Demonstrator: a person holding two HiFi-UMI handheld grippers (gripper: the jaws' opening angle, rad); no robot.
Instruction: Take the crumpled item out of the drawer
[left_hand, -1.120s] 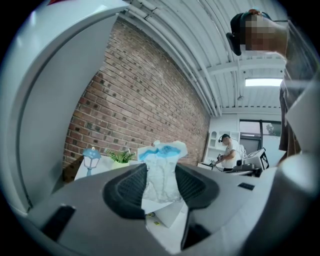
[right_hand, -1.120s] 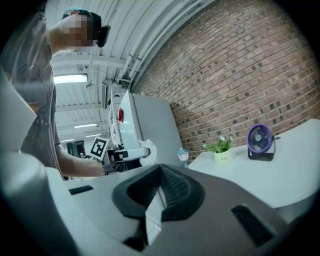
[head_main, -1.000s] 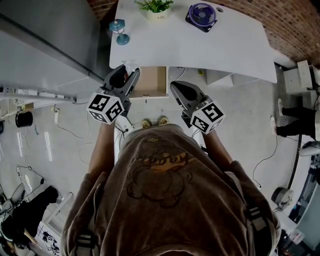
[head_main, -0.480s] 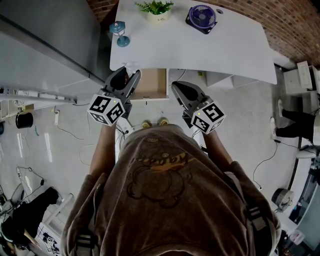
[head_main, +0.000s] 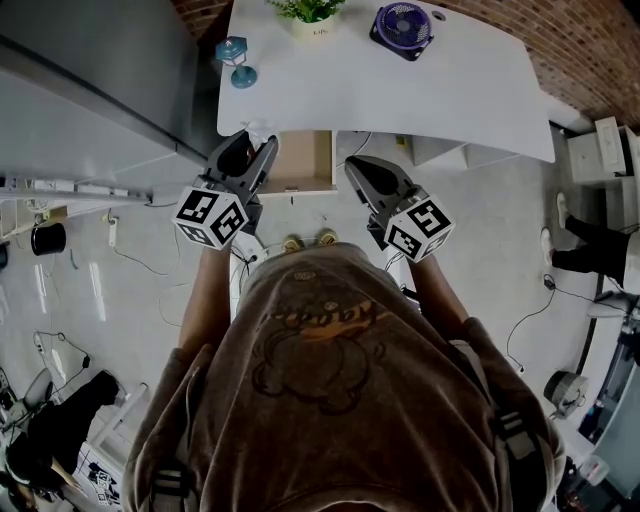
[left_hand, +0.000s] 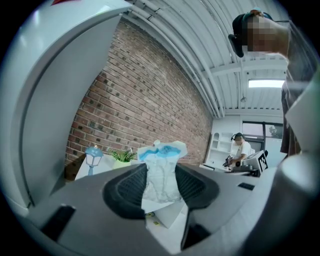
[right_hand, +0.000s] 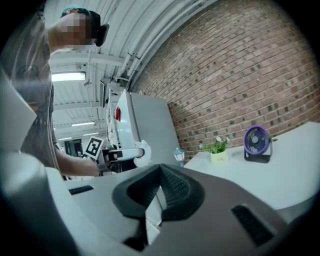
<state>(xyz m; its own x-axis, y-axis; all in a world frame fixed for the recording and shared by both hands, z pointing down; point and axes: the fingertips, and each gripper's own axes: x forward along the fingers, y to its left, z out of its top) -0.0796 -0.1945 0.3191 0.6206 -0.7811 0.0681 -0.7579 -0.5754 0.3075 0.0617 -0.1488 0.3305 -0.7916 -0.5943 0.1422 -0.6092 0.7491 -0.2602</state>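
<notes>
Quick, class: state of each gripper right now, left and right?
Left gripper: closed on the crumpled item, white with blue.
Right gripper: jaws closed, nothing between them.

I count from my feed | grippers 2: left gripper (head_main: 255, 148), right gripper (head_main: 355, 168) | crumpled item (left_hand: 161, 172) 1 | drawer (head_main: 305, 165) 1 | table (head_main: 450, 100) 1 | fan (head_main: 403, 25) 1 | potted plant (head_main: 310, 12) 1 | lamp (head_main: 236, 60) 1 | person in the background (left_hand: 241, 147) 1, as far as I can make out
</notes>
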